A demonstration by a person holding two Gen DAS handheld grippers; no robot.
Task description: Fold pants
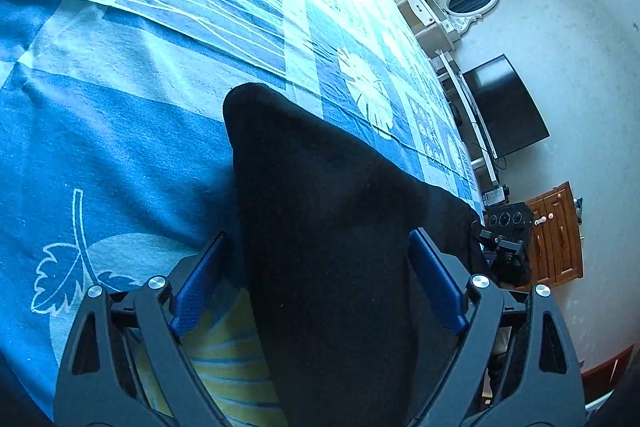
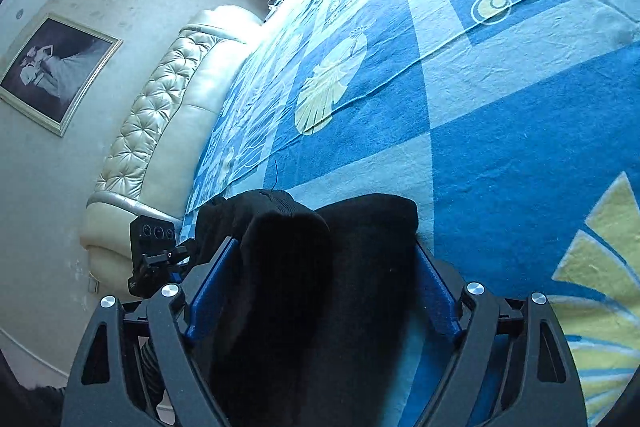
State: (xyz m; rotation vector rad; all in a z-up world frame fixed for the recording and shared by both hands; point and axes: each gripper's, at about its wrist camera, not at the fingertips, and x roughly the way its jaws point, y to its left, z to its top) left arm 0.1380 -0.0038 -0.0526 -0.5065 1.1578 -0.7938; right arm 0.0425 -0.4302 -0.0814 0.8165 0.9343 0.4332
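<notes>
On the woven blue bedspread (image 1: 120, 131), soft black pants (image 1: 320, 227), bunched folds.

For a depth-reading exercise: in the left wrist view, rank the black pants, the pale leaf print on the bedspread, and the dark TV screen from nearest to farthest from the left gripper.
1. black pants, lying between the left gripper's open fingers.
2. pale leaf print, on the bedspread beyond the pants, right of centre.
3. TV screen, against the far wall, right.
</notes>
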